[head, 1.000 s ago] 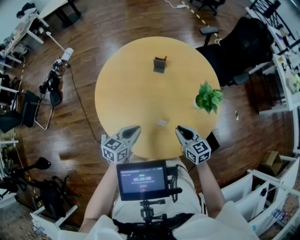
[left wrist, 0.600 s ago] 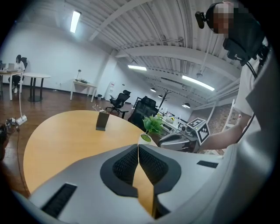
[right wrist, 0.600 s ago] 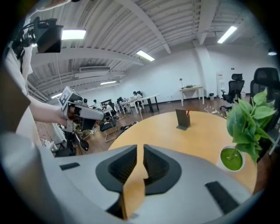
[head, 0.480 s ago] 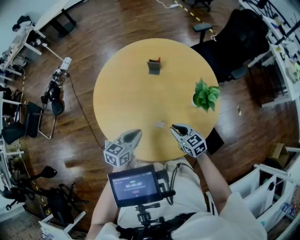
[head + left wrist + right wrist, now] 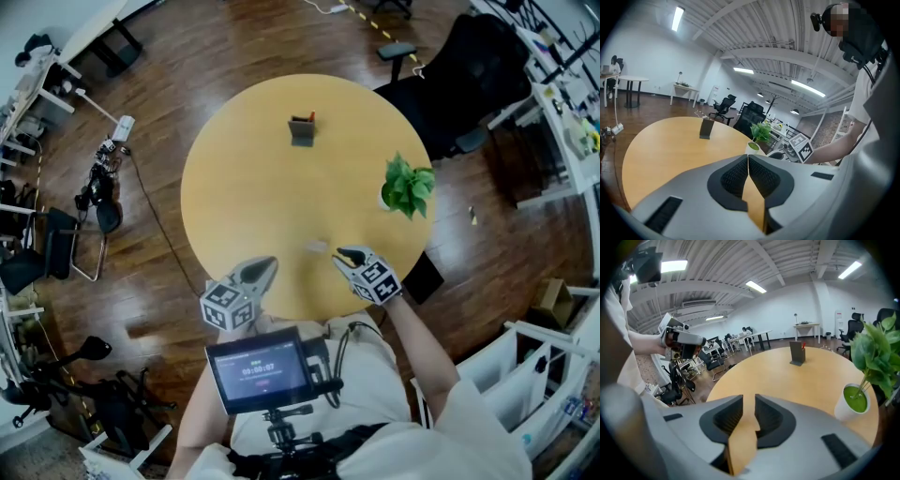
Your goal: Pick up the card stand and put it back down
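Observation:
The card stand [image 5: 302, 129], a small dark grey holder with a red bit on top, stands upright on the far part of the round wooden table [image 5: 244, 187]. It shows in the left gripper view [image 5: 707, 128] and the right gripper view [image 5: 797, 353] too, well beyond both grippers. My left gripper [image 5: 266, 266] hovers at the near table edge, jaws shut on nothing [image 5: 748, 157]. My right gripper [image 5: 343, 254] is over the near edge to the right. Its jaws have just been opening and stand a little apart, with nothing between them [image 5: 749, 402].
A potted green plant [image 5: 408, 187] in a white pot stands at the table's right edge, close to my right gripper [image 5: 862, 380]. A small pale object [image 5: 317, 247] lies on the table between the grippers. Office chairs [image 5: 469, 75] and desks surround the table.
My right gripper has come down and moved inward over the table edge, toward the small pale object, and its jaws have parted. The left gripper has stayed where it was.

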Motion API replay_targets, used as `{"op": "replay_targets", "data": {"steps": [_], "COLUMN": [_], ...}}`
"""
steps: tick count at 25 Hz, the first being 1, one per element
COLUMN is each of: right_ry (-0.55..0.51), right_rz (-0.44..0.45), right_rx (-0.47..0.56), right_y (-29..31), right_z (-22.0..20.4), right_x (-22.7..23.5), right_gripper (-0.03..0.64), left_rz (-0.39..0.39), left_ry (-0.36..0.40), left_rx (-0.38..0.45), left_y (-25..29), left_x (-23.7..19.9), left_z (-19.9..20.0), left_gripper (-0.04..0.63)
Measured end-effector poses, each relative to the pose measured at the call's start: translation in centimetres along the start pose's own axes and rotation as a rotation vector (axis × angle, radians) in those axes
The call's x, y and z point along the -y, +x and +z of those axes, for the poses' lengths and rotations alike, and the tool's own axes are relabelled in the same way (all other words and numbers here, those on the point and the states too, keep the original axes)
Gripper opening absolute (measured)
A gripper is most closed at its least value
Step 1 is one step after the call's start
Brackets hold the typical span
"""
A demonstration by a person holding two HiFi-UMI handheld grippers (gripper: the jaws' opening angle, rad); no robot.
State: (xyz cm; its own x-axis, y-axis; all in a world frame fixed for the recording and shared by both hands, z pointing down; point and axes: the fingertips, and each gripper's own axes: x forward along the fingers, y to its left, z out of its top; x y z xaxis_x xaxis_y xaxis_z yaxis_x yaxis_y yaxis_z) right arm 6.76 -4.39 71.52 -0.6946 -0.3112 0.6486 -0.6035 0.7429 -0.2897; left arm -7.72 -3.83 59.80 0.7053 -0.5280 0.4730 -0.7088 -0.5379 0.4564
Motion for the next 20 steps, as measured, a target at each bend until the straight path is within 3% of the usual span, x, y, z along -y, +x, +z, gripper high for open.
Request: {"op": "replay_targets", "data": {"steps": [20], "right_ry": [0.030], "right_rz": [0.051], "right_rx": [-0.155], "right_y": [7.2], "right_z": [-5.3], "right_x": [3.4], "right_gripper": [0.112], "left_rz": [0.006], "left_ry": [-0.009], "left_rx": [-0.049], "left_y": [0.2], "left_x": [0.3], "left_z": [-1.0], "left_gripper": [0.002]}}
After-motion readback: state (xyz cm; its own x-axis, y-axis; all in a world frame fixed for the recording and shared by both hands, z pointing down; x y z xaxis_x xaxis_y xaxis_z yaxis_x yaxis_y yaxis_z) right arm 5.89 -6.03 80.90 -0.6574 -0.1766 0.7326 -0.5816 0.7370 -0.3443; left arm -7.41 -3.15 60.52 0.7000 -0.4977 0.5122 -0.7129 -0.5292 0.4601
